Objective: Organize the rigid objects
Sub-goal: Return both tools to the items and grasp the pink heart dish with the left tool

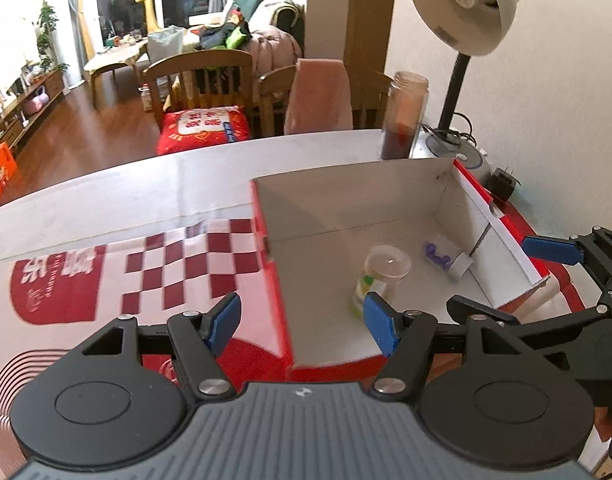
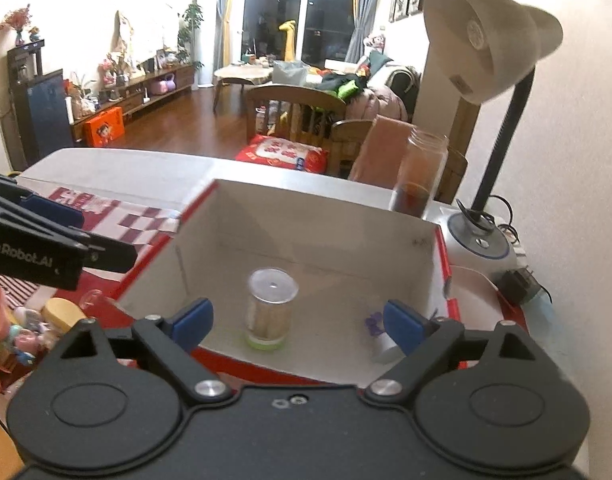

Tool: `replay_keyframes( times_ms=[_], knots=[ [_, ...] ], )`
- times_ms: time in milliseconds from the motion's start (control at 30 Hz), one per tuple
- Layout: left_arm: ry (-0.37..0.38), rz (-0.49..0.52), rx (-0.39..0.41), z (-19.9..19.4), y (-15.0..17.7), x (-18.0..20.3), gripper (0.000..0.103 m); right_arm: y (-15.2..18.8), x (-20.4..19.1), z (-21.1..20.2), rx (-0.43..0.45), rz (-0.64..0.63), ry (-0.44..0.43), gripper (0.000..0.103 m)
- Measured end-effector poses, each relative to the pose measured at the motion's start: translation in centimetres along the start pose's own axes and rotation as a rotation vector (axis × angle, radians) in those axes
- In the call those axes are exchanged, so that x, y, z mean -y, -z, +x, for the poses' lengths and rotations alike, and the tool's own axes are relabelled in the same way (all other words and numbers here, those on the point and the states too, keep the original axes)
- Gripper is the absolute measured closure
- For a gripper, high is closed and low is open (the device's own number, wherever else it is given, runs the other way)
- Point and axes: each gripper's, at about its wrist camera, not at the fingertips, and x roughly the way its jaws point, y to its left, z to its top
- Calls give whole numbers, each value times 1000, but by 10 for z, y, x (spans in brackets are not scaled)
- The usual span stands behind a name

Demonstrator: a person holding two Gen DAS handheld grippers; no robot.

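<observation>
An open red-and-white cardboard box (image 1: 345, 184) (image 2: 306, 220) stands on the white table. Inside it a clear plastic jar (image 1: 383, 276) (image 2: 272, 304) with a green base stands upright. A small white container with purple beads (image 1: 445, 258) (image 2: 379, 332) lies in the box's right corner. My left gripper (image 1: 302, 320) is open and holds nothing, above the box's near left wall. My right gripper (image 2: 298, 322) is open wide over the near edge, with the jar beyond its fingers and untouched. One blue-padded finger (image 1: 549, 250) of the right gripper shows at the right of the left wrist view.
A desk lamp (image 1: 461, 4) (image 2: 485, 40) leans over the box's far right corner, next to a tall glass jar (image 1: 403, 120) (image 2: 419, 172) with dark contents. A black plug adapter (image 2: 517, 284) lies by the wall. Red checked packaging (image 1: 166, 260) lies left, and several small colourful items (image 2: 22, 332).
</observation>
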Motion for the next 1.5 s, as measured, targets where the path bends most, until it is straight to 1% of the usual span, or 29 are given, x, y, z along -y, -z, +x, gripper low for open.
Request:
replay_keyframes(
  times_ms=[100, 133, 167, 233, 500, 567, 667, 867, 967, 1067, 1167, 1367, 1500],
  knots=[
    [-6, -9, 14, -15, 8, -11, 36, 0, -11, -7, 10, -7, -18, 9],
    [-7, -11, 18, -19, 10, -14, 34, 0, -14, -8, 12, -9, -24, 9],
    [-11, -13, 20, -24, 14, -17, 29, 0, -18, -11, 16, -11, -31, 8],
    [-28, -16, 33, -32, 20, -23, 25, 2, -25, -15, 23, -19, -47, 7],
    [-61, -41, 48, -59, 53, -58, 24, 6, -64, -27, 31, -72, -122, 3],
    [-75, -57, 46, -63, 61, -69, 20, 8, -73, -28, 29, -79, -142, 2],
    [-96, -83, 46, -68, 73, -90, 20, 12, -91, -28, 23, -95, -171, 1],
    [-143, -156, 23, -69, 99, -134, 20, 22, -126, -20, -12, -130, -219, 1],
    [-173, -169, 8, -68, 112, -151, 20, 28, -140, -15, -34, -138, -231, 1],
    [-187, -163, -10, -64, 124, -162, 20, 35, -153, -8, -61, -137, -240, 1],
    [-190, -143, -26, -57, 134, -164, 20, 42, -166, -1, -87, -141, -243, 2],
    [-164, -99, -51, -41, 148, -159, 20, 53, -182, 13, -138, -133, -245, 2],
    [-145, -91, -62, -32, 153, -157, 20, 58, -192, 22, -164, -131, -242, 3]
  ],
)
